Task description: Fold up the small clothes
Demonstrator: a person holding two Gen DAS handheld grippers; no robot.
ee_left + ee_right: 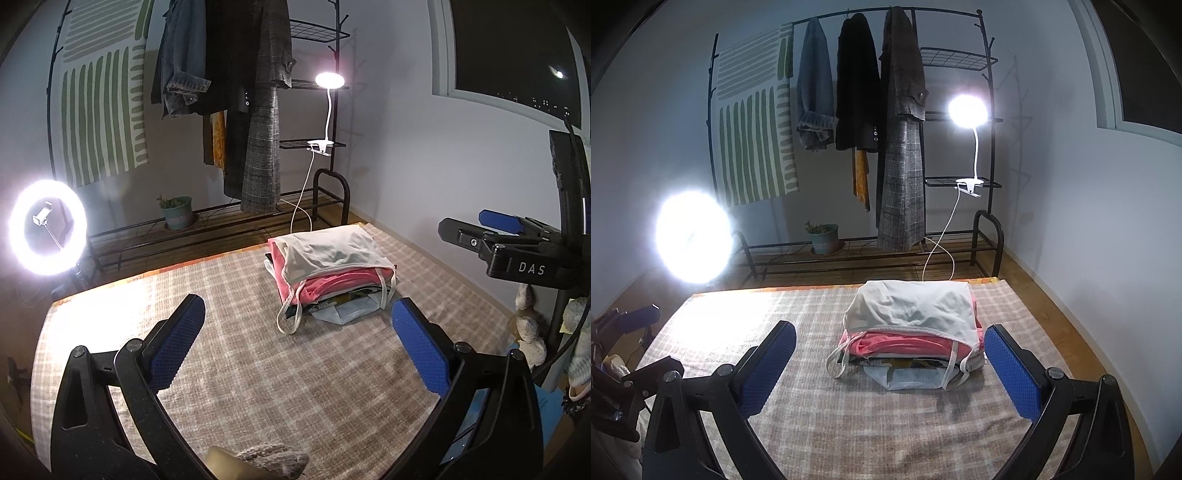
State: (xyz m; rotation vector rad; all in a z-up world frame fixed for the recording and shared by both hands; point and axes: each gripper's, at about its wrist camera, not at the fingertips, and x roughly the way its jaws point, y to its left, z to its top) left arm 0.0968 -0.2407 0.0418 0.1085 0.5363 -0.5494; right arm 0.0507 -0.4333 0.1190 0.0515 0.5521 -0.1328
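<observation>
A stack of folded small clothes [328, 273] lies on the checked beige mat [229, 362]: a white strappy top on top, a pink garment under it, darker and pale blue pieces below. The stack also shows in the right wrist view [912, 332], on the mat [849, 424]. My left gripper [297, 343] is open and empty, held above the mat just in front of the stack. My right gripper [890, 365] is open and empty, close in front of the stack with its fingers at either side of it. The right gripper also shows at the right of the left wrist view [495, 229].
A black clothes rack [986, 147] with hanging coats and a striped cloth stands behind the mat. A ring light [48, 232] glares at left, a clip lamp [330, 79] on the rack. A potted plant [179, 212] sits on the rack's base. Soft toys [528, 325] lie at right.
</observation>
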